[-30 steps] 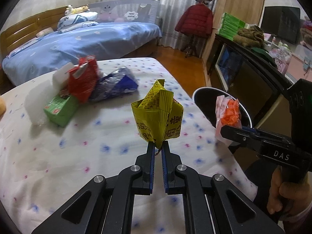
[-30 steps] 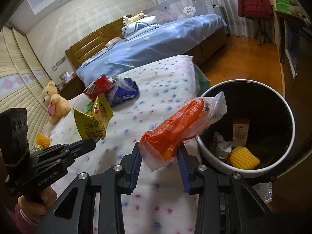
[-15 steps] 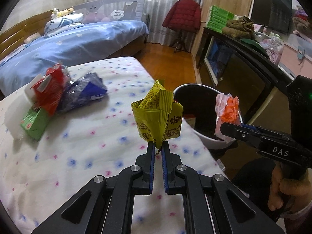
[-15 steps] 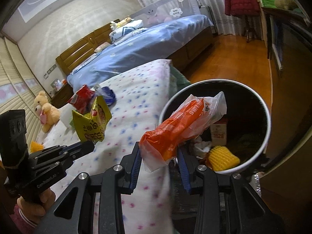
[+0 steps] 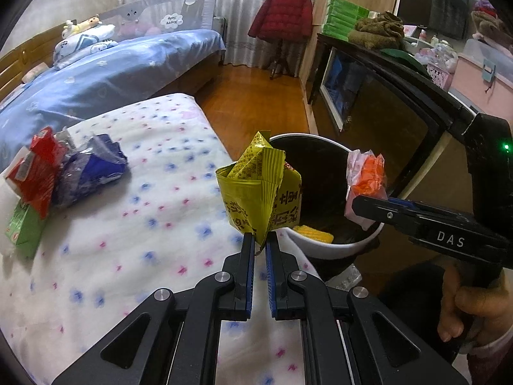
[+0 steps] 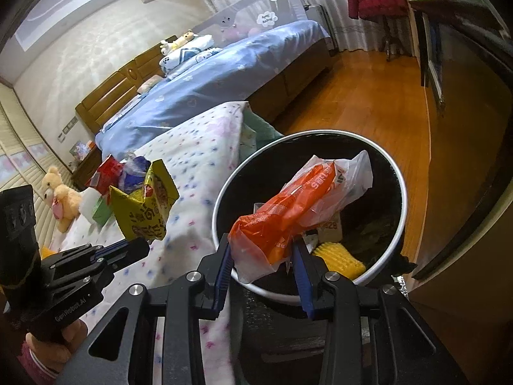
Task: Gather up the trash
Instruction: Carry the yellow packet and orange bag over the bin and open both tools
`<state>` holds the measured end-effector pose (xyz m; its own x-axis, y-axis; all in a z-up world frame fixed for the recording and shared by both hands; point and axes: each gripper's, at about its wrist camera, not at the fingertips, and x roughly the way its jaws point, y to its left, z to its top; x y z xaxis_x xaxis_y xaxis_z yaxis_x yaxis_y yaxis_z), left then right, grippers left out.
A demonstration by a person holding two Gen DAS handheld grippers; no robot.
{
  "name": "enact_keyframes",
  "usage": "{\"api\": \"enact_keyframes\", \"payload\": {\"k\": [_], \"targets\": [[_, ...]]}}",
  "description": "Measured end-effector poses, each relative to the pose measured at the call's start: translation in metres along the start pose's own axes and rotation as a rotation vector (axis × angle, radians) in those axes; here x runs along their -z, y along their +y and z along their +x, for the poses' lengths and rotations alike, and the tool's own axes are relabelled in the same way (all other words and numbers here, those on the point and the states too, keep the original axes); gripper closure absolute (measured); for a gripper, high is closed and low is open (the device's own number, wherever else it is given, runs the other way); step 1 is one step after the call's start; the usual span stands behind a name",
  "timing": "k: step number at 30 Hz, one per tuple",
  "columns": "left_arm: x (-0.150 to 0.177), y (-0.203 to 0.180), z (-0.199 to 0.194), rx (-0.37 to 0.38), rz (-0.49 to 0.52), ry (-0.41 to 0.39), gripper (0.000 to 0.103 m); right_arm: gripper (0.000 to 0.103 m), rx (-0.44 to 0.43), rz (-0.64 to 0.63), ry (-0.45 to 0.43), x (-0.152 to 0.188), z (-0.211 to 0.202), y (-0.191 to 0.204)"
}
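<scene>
Heaped at the bed's (image 5: 134, 211) left edge: a red packet (image 5: 38, 173), a blue wrapper (image 5: 93, 170) and a green carton (image 5: 22, 227). Near the bed's right edge, left gripper (image 5: 260, 245) pinched tight on a yellow snack bag (image 5: 256, 192), bag upright, just short of the bin (image 6: 224, 192). Further right, right gripper (image 6: 263, 260) clamped on an orange wrapper (image 6: 295, 211), held above the bin's open mouth.
</scene>
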<state>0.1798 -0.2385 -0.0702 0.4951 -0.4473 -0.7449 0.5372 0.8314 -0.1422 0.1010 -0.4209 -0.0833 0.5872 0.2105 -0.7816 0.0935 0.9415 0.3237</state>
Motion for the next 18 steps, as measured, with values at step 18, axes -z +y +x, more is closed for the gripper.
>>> {"api": "enact_keyframes", "payload": {"k": [18], "targets": [[-0.025, -0.024, 0.049, 0.014, 0.038, 0.069, 0.097, 0.065, 0.036, 0.013, 0.032, -0.016, 0.011, -0.025]]}}
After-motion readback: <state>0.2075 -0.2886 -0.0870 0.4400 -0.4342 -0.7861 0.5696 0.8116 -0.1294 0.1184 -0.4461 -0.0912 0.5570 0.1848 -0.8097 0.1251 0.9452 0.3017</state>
